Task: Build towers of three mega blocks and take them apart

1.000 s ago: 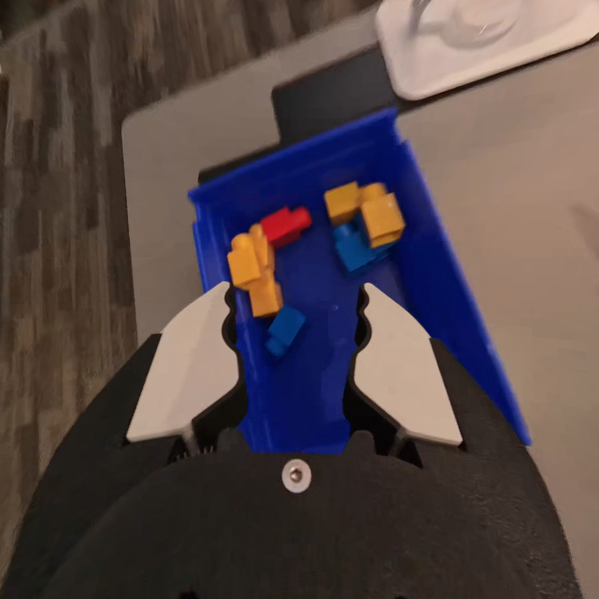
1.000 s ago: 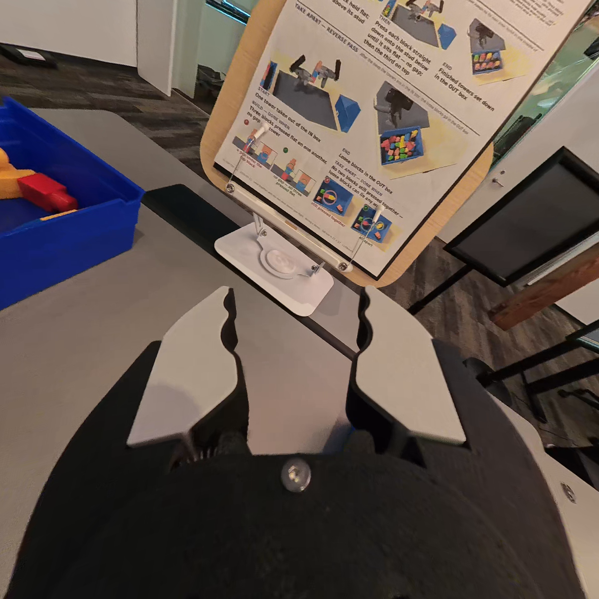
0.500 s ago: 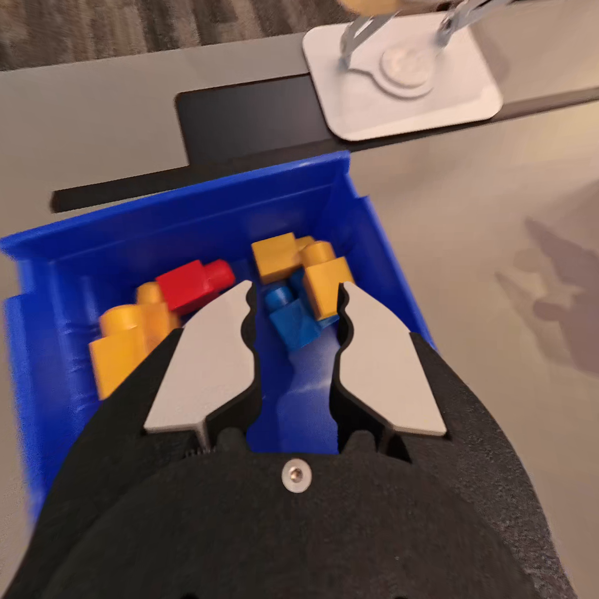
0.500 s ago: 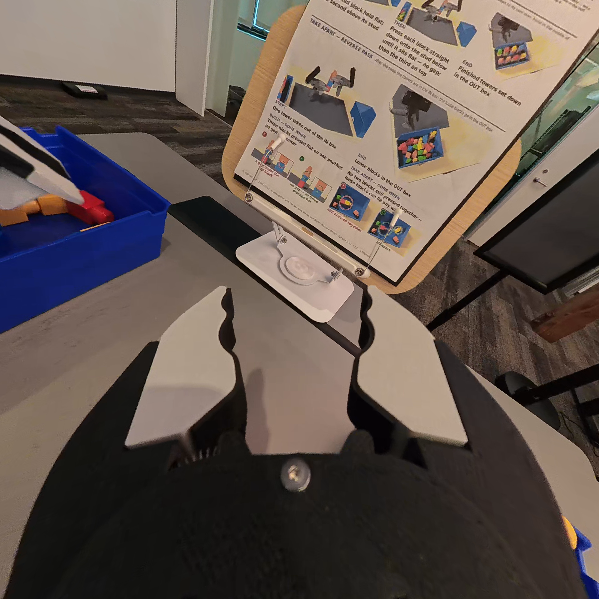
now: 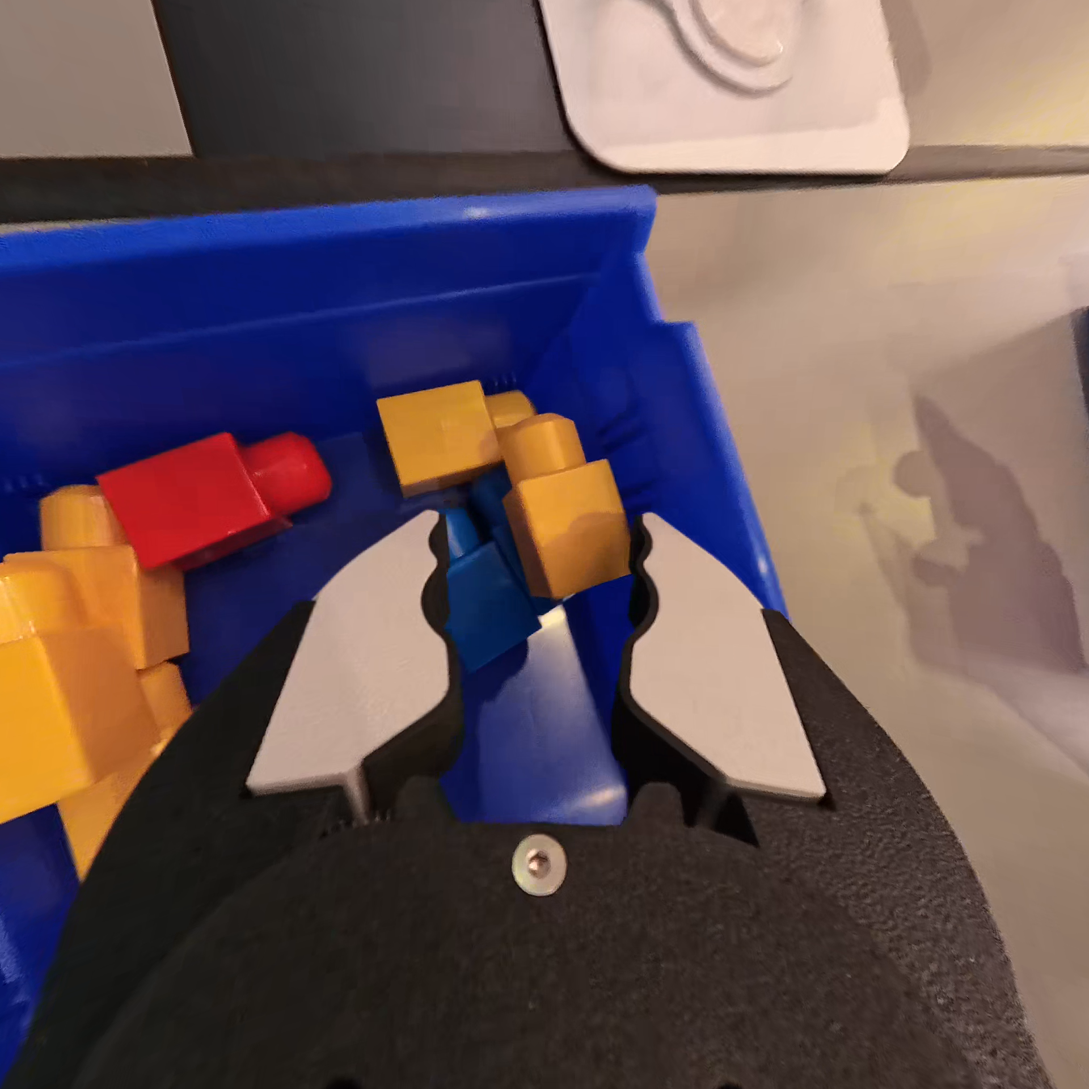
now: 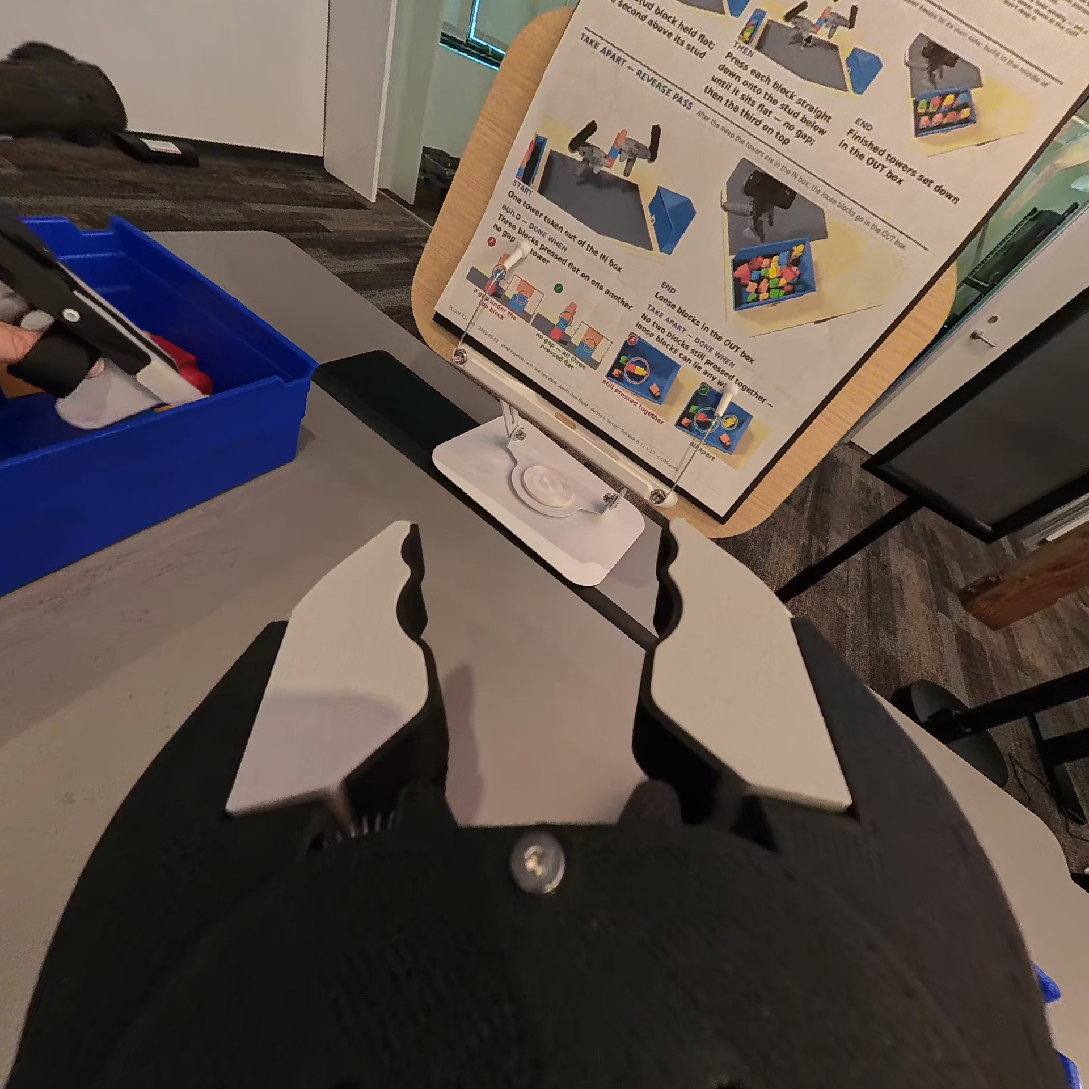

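Reaching: left tongs [image 5: 533,566] are down inside the blue bin [image 5: 330,247], jaws parted around a blue block [image 5: 489,613] and a yellow block [image 5: 568,530]
Left grip: the blue block lies against the left fingertip and the yellow block just beside the right one; whether the pads press on either, I cannot tell
Nearby blocks: a second yellow block [image 5: 433,436] lies just behind that pair, near the bin's far right corner
Red block: [image 5: 200,495] lies on its side, left of the tongs
Yellow cluster: [image 5: 76,648] sits at the bin's left, touching the red block
Bin: rests on the grey surface [image 5: 825,330], its far wall next to a black strip [image 5: 353,76]
Right tongs: [image 6: 539,589] hang wide open above the surface, nothing between the pads
Stand: a white base [image 6: 548,501] sits beyond the right tongs and carries an instruction board [image 6: 736,224]
Left side, from the right view: the left tongs [image 6: 135,383] dip into the bin [image 6: 177,465]
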`<control>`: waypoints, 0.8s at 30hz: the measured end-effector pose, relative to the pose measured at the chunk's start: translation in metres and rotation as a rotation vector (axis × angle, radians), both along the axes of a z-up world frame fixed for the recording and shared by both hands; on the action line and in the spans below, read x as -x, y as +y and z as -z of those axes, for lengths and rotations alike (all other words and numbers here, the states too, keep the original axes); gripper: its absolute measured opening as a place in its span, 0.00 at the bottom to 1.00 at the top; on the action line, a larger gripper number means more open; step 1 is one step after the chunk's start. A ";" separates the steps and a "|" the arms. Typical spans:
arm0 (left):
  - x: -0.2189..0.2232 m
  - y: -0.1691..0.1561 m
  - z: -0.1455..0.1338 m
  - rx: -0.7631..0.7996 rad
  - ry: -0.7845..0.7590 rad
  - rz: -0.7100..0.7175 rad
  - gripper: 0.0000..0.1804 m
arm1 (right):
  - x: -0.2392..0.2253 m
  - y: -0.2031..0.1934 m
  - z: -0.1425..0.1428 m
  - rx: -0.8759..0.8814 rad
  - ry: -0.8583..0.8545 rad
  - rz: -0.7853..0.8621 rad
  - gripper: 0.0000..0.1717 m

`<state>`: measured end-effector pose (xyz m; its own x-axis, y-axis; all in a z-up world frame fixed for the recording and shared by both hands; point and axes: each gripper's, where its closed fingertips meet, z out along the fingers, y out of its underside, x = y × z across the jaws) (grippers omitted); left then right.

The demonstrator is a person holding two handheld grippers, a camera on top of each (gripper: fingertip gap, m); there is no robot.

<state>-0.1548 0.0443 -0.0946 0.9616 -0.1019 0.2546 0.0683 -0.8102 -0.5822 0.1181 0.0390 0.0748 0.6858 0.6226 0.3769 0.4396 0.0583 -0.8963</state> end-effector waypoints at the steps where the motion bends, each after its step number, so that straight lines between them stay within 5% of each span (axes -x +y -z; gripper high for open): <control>1: 0.001 -0.001 0.003 0.013 0.001 0.004 0.37 | 0.000 0.000 0.001 0.001 -0.004 -0.001 0.45; 17: 0.003 -0.009 -0.011 -0.004 -0.022 0.066 0.30 | 0.006 -0.001 0.009 0.008 -0.043 -0.012 0.45; 24: 0.008 -0.008 0.006 0.061 0.195 0.093 0.32 | 0.009 -0.003 0.012 0.006 -0.072 -0.018 0.45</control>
